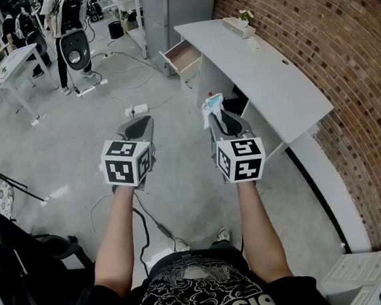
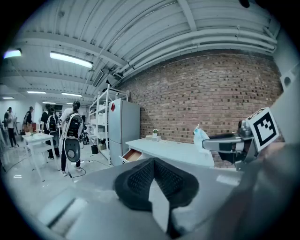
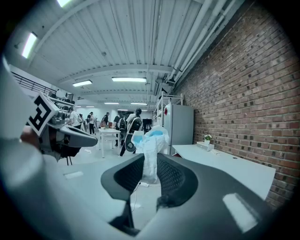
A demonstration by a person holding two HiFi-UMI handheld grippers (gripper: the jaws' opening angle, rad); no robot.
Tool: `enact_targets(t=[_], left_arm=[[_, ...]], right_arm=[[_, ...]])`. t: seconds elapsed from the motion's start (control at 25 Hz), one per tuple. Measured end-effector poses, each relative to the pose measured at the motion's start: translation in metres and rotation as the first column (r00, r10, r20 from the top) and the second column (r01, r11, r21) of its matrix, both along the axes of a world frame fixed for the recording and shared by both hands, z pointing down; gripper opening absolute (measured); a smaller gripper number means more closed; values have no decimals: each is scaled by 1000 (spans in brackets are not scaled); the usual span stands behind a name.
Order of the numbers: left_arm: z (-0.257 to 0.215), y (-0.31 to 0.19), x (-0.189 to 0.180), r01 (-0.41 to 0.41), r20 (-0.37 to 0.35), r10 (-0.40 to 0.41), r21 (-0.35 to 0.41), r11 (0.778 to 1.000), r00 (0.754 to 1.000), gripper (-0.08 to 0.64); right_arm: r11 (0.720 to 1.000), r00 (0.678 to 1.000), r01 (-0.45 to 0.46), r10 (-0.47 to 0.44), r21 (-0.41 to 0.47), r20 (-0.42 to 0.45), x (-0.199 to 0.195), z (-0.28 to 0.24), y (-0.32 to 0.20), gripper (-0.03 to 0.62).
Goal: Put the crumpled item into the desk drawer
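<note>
A crumpled white and blue item [image 3: 151, 150] sticks up between the jaws of my right gripper [image 3: 151, 174], which is shut on it. In the head view the same crumpled item [image 1: 211, 106] shows at the tip of my right gripper [image 1: 219, 120], above the floor and short of the white desk [image 1: 271, 87]. The desk's drawer [image 1: 182, 55] stands pulled out at its far end, wood inside. My left gripper [image 1: 137, 131] is level beside the right one; its pads [image 2: 140, 180] meet with nothing between them. From the left gripper view the crumpled item [image 2: 200, 138] and drawer [image 2: 132, 155] are visible.
A brick wall [image 1: 341, 47] runs behind the desk, with a small potted plant [image 1: 245, 18] at the desk's far end. A grey cabinet [image 1: 170, 9] stands past the drawer. Cables and a power strip [image 1: 136, 109] lie on the floor. A white table [image 1: 14, 65] and people are far left.
</note>
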State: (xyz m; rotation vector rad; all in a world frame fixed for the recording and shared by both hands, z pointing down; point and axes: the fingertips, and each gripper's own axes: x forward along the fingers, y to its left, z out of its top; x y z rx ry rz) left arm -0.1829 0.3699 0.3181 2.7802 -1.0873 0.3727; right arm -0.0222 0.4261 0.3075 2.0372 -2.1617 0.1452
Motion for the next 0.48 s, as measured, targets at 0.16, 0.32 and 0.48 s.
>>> enact_targets(t=[0.16,0.32,0.48], left_arm=[[-1,-1,-5,0,0,0,-1,1000,1000,-2],[4,-4,-8,-11,24,11,4,1000,1000,-2],[4,-8,-5,0,8,0,12,1000,1000,0]], right_arm=[[1000,1000,-11,11,5,0,-3,-3,0,91],[1000,1000,-20,20,0,6,-2,-1,-2,92],[1000,1000,-23,23,-2,18,4,2,-7,94]])
